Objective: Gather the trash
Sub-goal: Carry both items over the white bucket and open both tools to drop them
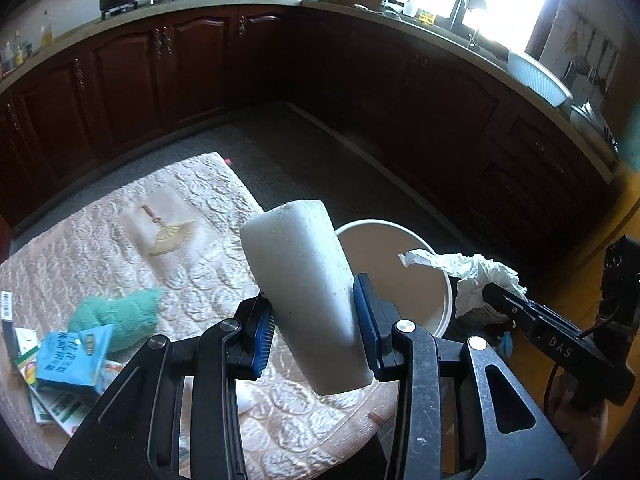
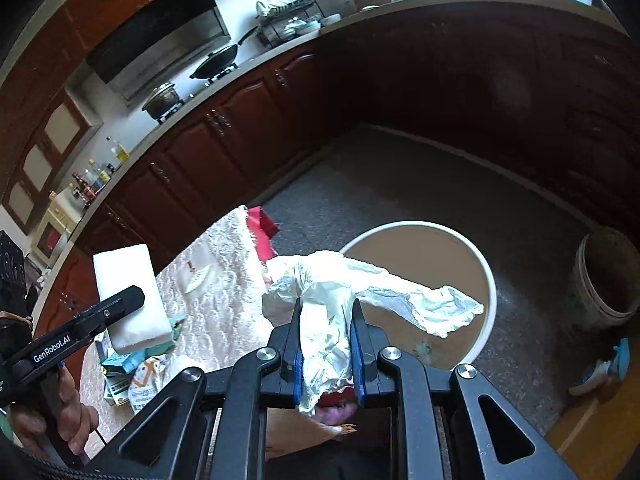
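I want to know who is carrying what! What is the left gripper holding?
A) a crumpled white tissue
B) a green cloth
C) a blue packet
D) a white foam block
D: the left gripper is shut on the white foam block, pinched between its blue pads; the crumpled white tissue is in the right gripper instead.

A quilted table (image 1: 208, 200) is carrying a green cloth (image 1: 120, 314) and packets (image 1: 74, 358); a white bin (image 1: 400, 276) is standing on the floor (image 1: 304, 148)
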Tool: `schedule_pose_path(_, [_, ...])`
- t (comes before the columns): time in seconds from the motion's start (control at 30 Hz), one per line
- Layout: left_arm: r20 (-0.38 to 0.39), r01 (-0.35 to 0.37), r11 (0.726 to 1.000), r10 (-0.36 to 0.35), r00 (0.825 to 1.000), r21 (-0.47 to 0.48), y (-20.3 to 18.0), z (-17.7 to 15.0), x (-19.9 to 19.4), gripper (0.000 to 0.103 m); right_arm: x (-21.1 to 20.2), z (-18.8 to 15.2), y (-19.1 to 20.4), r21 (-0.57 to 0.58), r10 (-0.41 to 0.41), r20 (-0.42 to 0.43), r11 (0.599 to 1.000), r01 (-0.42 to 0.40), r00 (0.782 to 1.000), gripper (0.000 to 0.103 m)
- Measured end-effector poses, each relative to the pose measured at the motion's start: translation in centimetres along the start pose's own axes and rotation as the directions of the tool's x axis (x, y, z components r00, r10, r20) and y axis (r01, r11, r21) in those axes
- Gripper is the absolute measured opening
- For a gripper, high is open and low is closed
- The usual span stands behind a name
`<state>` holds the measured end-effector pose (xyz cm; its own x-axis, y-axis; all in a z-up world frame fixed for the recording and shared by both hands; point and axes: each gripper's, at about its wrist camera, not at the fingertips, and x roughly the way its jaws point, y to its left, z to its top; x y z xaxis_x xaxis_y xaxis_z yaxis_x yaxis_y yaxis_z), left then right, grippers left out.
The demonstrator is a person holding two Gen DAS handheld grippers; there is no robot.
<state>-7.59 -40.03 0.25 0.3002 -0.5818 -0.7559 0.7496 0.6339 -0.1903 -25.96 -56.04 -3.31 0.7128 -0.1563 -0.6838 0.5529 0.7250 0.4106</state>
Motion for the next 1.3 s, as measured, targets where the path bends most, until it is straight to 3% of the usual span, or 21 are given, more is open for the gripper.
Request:
schedule_pose_path(0.4, [-0.049,0.033,0.999,-0.032,0.998,0.019,-2.1,0.4,3.8,0.035,1.7,-0.3,-3.0,0.024,-0.091,-0.045,0.995,0.092,0.995,0.017])
schedule_pose_path(0.77, [-0.11,0.096,0.995,-0.098,0.989,-0.028,-2.7,0.1,8.3,0.035,4.7,-1.3,-5.4,0.042,-0.166,-0.121,0.984,0.172,0.979,0.017])
schedule_pose_path(0.83, [-0.114,0.101,0.994,-0.105,0.988,-0.036,-2.9,0.0,8.7,0.035,5.3,-1.5,-5.7,0.038,-0.179,-0.134,0.982,0.186,0.975,0.026])
schedule_pose_path(0.9, [-0.121,0.113,0.993,-0.117,0.986,-0.044,-2.8,-0.2,9.0,0.039,5.5,-1.6,-5.8,0.037,-0.187,-0.137,0.98,0.193,0.973,0.043])
schedule_pose_path(1.0, [-0.125,0.096,0.995,-0.1,0.987,-0.039,-2.9,-0.5,9.1,0.052,5.3,-1.8,-5.8,0.037,-0.191,-0.131,0.98,0.197,0.973,0.043])
schedule_pose_path(1.3, [-0.126,0.089,0.995,-0.094,0.988,-0.042,-2.6,-0.9,7.7,0.052,5.1,-2.0,-5.3,0.04,-0.171,-0.136,0.983,0.178,0.976,0.046])
